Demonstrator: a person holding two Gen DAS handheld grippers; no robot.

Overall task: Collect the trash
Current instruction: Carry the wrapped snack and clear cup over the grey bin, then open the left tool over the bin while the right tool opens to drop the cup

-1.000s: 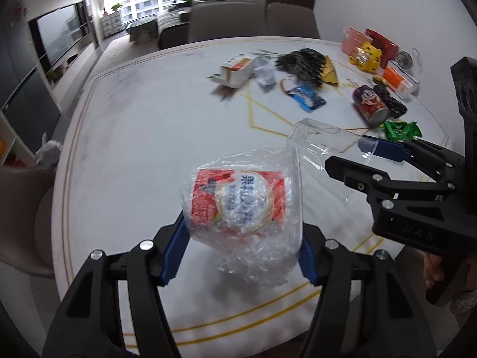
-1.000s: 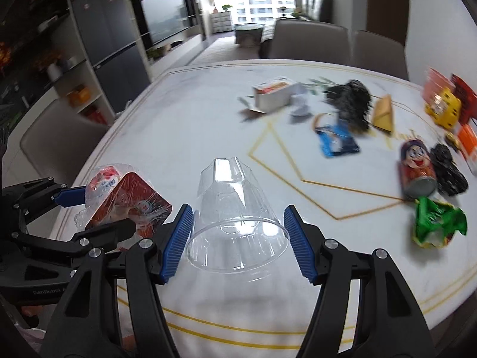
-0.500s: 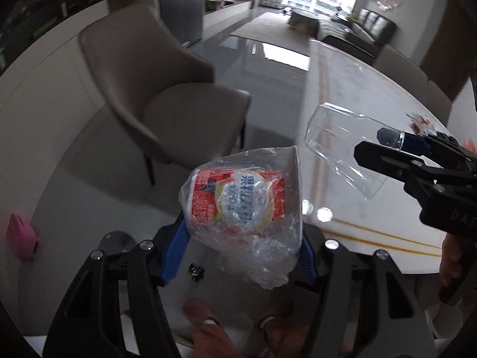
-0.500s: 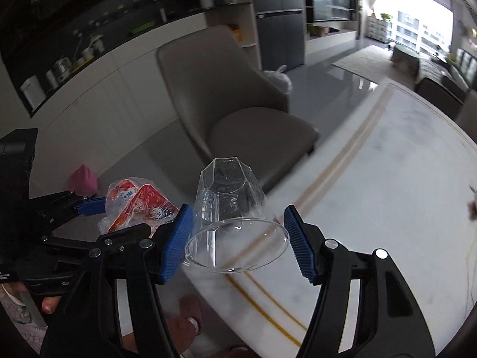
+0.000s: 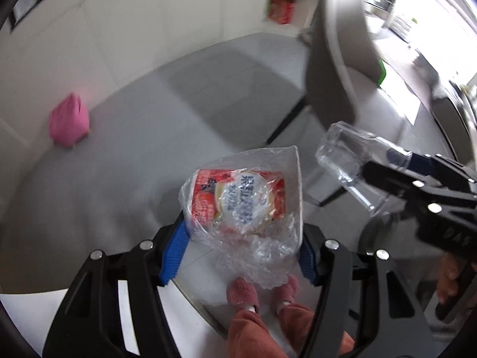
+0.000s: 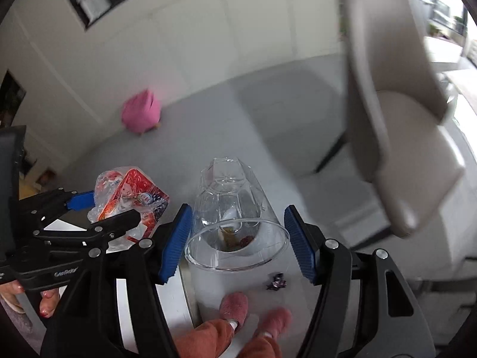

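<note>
Trash is in both claws at once, 1 piece each, both clear of the table and over the grey floor (image 5: 125, 155) beside a beige chair (image 6: 396, 137); carrying 2 pieces in 1 trip is, I judge, the reason for this double hold. Left gripper (image 5: 241, 253) stands about half open with its blue pads pressed on a crinkled clear bag (image 5: 262, 232) that wraps a red snack cup (image 5: 238, 197). Right gripper (image 6: 238, 238) is likewise about half open and clamped on the rim of a clear plastic cup (image 6: 229, 203), mouth toward the camera, base pointing away; a little brown and red residue sits inside it. Both claws point steeply down above the person's pink slippers (image 6: 235, 307); no bin is clearly visible; a dark scrap (image 6: 277, 283) lies on the floor nearby, and a pink bag (image 6: 140, 113) sits by the wall.
</note>
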